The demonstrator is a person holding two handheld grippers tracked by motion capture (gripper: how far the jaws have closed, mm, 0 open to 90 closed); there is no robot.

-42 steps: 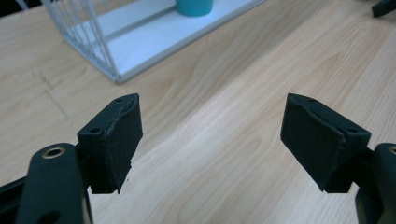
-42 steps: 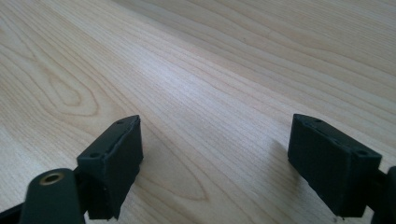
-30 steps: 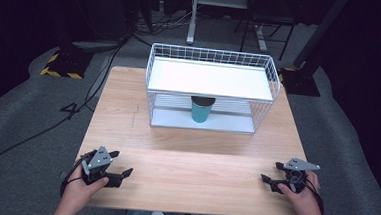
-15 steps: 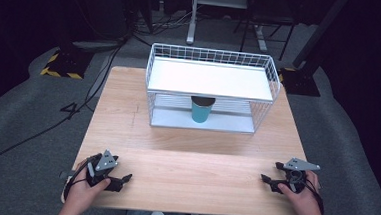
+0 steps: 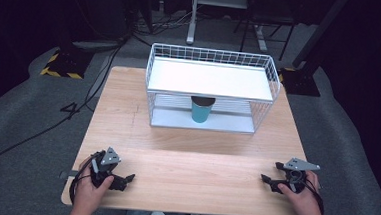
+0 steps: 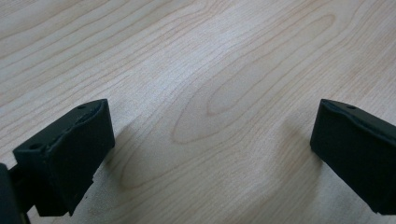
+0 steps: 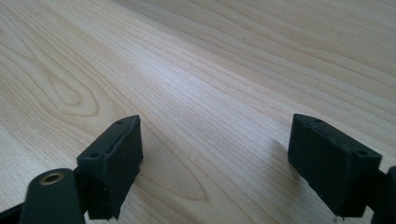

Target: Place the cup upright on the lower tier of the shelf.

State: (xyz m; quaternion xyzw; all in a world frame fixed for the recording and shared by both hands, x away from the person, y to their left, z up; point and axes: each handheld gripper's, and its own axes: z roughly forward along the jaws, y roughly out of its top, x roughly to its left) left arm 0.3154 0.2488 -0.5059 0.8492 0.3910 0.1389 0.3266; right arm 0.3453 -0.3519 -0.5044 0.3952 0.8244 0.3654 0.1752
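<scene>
At seven o'clock on the pale wooden tabletop (image 5: 194, 173) we see the left black two-jaw gripper (image 5: 121, 179), its jaws spread wide over bare wood; at five o'clock the right black two-jaw gripper (image 5: 268, 182) rests likewise, jaws wide and empty. Well beyond both, toward twelve o'clock, a white wire rack with a flat white shelf (image 5: 210, 78) stands, and a teal cup with a dark rim (image 5: 201, 109) sits upright beneath that shelf.
</scene>
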